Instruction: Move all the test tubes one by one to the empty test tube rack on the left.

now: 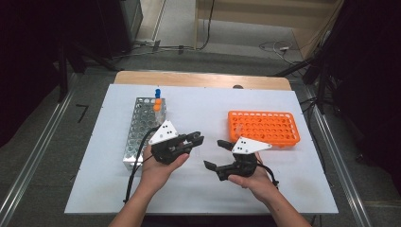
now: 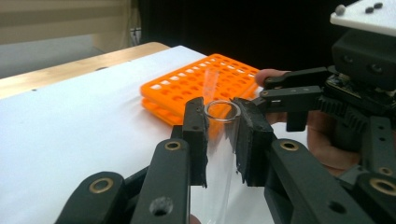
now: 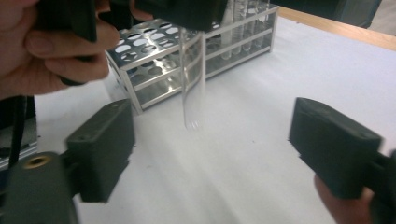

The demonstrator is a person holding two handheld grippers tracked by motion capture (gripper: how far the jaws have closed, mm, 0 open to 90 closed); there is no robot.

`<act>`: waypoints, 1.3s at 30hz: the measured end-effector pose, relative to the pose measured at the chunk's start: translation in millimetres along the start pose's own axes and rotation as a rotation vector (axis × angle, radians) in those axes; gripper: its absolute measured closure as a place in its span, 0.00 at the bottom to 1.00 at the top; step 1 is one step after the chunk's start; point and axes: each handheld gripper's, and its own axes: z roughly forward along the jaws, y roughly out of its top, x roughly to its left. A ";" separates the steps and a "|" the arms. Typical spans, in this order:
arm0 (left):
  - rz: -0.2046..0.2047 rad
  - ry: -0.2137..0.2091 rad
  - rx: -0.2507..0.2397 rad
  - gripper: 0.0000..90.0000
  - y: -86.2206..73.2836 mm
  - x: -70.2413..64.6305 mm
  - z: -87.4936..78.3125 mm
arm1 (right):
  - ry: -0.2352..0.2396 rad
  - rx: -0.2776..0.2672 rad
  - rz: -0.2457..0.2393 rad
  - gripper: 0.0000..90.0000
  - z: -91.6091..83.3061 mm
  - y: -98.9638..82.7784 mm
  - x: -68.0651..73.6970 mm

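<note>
A white counter (image 1: 198, 189) carries a metal test tube rack (image 1: 142, 127) on the person's left and an orange plastic rack (image 1: 264, 127) on the right. Between the racks, low over the counter, the two hand-held tongs face each other. The step in hand looks like a handover of a clear glass test tube (image 2: 219, 144) from one hand to the other, probably on its way between the racks.

The left tongs (image 2: 223, 135) are clenched on the tube just below its open rim, holding it upright with its rounded bottom hanging free above the counter. The right tongs (image 3: 212, 140) are released, jaws spread wide, with nothing between the pads; the tube (image 3: 192, 88) hangs just ahead of them.

The next move likely calls for carrying the tube to a hole in a rack and lowering it straight in. In the metal rack's far end stand a few capped tubes (image 1: 157, 100), blue and orange.
</note>
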 end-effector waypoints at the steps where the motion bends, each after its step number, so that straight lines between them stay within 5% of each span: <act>1: -0.005 0.007 -0.005 0.85 0.4 1.8 -1.5 | -0.012 0.001 -0.002 0.08 -0.5 -1.0 -1.1; 12: -0.026 0.110 -0.047 0.85 6.8 29.6 -22.0 | -0.065 0.001 0.006 0.02 -6.2 -7.3 -15.0; 21: -0.054 0.215 -0.085 0.85 10.1 55.6 -43.4 | -0.063 0.009 0.008 0.02 -8.6 -12.1 -21.2; 31: -0.062 0.313 -0.105 0.85 11.1 76.9 -51.4 | -0.070 0.013 0.015 0.02 -10.4 -15.9 -25.8; 39: -0.058 0.429 -0.153 0.85 8.4 86.9 -56.4 | -0.075 0.014 0.020 0.02 -11.4 -17.5 -27.4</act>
